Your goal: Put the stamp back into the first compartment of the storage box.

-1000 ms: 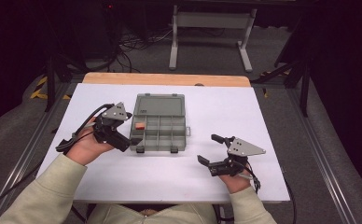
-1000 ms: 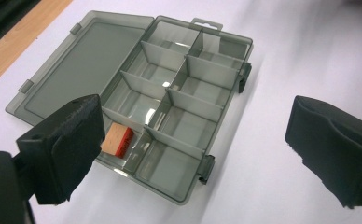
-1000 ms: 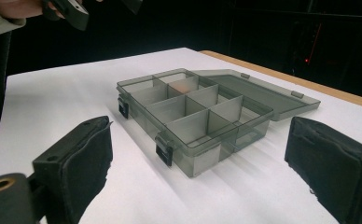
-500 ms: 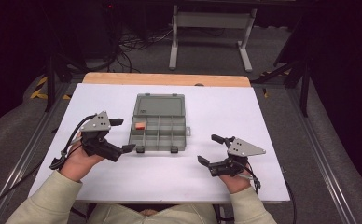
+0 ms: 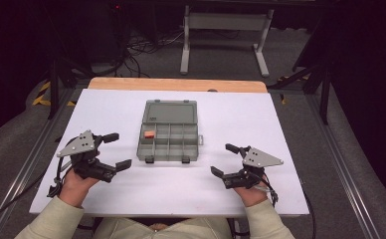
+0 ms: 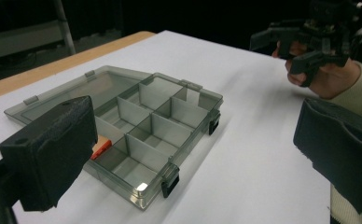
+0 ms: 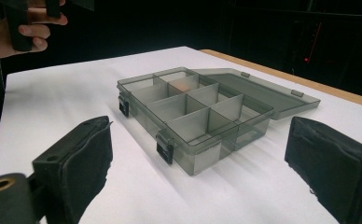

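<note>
We are resting both grippers on the white table [image 5: 131,104] near its front edge, the left gripper [image 5: 115,151] and right gripper [image 5: 224,159] each spread wide and empty, the left's jaws having just been opening. The organizer box [image 5: 169,132] is sitting mid-table with its lid [image 5: 171,110] folded back toward the far edge, an orange piece [image 5: 149,134] lying in its left compartment. We are judging that a careless reach could be nudging the light box, or a closing lid trapping nothing latched.
</note>
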`<move>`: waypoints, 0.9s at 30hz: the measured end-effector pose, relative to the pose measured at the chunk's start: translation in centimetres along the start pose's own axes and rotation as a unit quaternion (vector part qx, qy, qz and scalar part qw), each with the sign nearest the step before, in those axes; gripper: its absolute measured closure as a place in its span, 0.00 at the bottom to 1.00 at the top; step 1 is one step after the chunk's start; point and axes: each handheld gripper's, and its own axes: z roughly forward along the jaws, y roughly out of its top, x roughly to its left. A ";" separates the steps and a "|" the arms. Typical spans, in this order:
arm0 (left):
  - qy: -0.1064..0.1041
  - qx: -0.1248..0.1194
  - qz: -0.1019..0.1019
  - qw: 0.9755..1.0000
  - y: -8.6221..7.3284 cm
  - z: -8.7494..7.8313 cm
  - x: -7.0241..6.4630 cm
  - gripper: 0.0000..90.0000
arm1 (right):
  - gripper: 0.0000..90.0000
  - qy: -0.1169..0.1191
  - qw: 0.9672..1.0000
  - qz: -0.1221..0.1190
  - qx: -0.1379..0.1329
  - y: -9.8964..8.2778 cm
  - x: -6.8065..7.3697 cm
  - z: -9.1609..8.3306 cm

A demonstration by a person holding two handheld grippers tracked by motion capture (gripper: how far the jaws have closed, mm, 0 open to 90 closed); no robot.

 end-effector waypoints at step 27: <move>0.057 -0.040 -0.008 0.998 -7.7 -0.7 2.0 0.01 | 0.08 -0.001 1.000 0.003 -0.005 -0.2 -0.1 -0.3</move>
